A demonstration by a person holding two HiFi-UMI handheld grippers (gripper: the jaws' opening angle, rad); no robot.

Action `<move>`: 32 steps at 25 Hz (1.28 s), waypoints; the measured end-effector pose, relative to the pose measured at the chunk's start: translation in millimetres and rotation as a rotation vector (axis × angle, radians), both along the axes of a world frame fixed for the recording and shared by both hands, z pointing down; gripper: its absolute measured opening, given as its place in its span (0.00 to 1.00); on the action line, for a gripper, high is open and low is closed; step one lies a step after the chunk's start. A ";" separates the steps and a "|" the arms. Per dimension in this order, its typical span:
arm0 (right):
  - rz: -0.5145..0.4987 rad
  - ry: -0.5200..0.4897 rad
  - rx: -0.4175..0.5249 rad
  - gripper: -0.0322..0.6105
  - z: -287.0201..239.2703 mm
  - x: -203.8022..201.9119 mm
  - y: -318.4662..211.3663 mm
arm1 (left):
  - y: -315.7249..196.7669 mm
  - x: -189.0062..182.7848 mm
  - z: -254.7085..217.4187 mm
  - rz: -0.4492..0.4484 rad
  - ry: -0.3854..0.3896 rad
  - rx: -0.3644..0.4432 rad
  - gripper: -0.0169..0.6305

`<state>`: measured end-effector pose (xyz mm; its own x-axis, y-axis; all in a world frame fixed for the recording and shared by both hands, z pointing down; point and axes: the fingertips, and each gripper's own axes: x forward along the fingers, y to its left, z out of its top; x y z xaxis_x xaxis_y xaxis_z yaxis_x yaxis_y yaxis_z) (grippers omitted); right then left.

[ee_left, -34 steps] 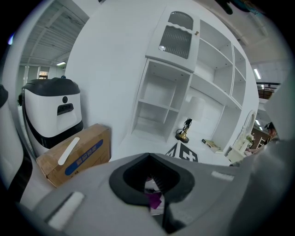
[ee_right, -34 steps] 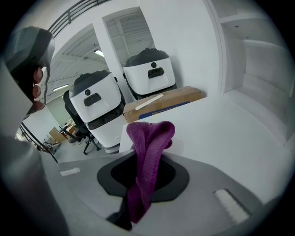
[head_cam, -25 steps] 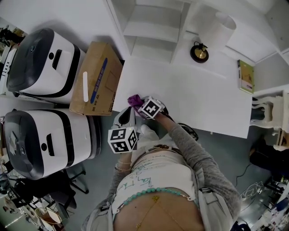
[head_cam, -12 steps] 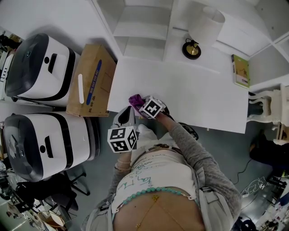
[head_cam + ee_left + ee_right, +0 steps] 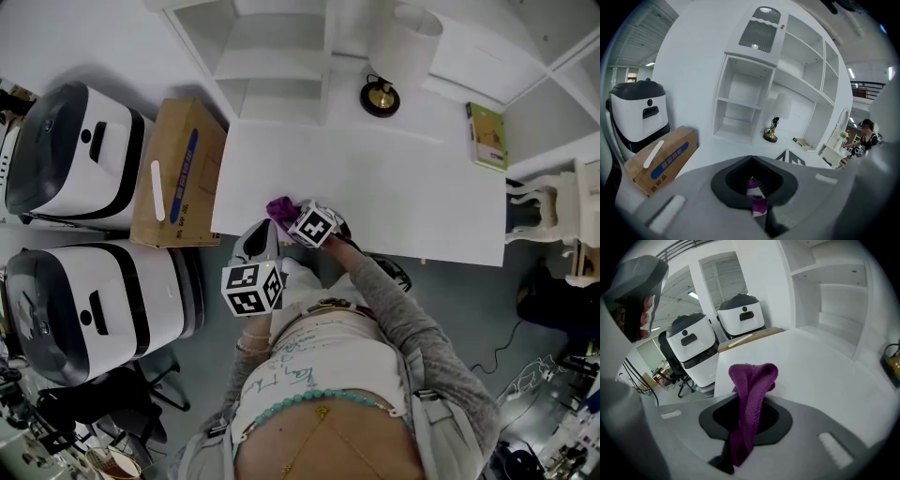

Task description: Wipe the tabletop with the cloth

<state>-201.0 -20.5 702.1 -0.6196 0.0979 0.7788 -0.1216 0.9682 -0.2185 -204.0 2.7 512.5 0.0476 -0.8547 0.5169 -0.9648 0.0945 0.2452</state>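
Note:
A purple cloth (image 5: 278, 207) is bunched at the front left part of the white tabletop (image 5: 394, 187). My right gripper (image 5: 287, 218) is shut on it, and in the right gripper view the cloth (image 5: 750, 394) stands up out of the closed jaws, over the table near its left edge. My left gripper (image 5: 262, 236) hangs just off the table's front edge, right beside the right one, pointing at the table. Its jaws look shut with nothing in them. In the left gripper view a bit of the cloth (image 5: 758, 202) shows through the narrow gap.
A cardboard box (image 5: 173, 173) stands against the table's left side, with two white and black machines (image 5: 70, 155) (image 5: 94, 300) beyond it. A lamp (image 5: 380, 97) and a green book (image 5: 486, 136) sit behind the table, white shelves (image 5: 272, 47) at the back, and a white ornate piece (image 5: 553, 216) to the right.
The head view has shifted, so table, box and lamp sit further left in the frame. Both grippers and the cloth keep their places in the frame, a bit further right along the table's front edge.

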 end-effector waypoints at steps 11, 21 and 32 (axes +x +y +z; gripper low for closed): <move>0.057 0.008 0.011 0.18 3.4 33.8 -5.1 | -3.3 26.7 0.7 0.046 0.007 -0.001 0.03; 0.107 0.022 0.013 0.18 4.6 60.4 -8.4 | -2.6 50.0 1.3 0.089 0.011 0.001 0.03; 0.144 0.041 0.021 0.18 4.9 93.7 -12.3 | -7.0 78.6 0.2 0.139 0.017 0.004 0.03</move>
<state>-107.3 -32.7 707.0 -0.5937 -0.0066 0.8047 -0.2683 0.9444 -0.1901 -125.5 -4.3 512.7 0.1747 -0.8410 0.5120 -0.9643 -0.0411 0.2615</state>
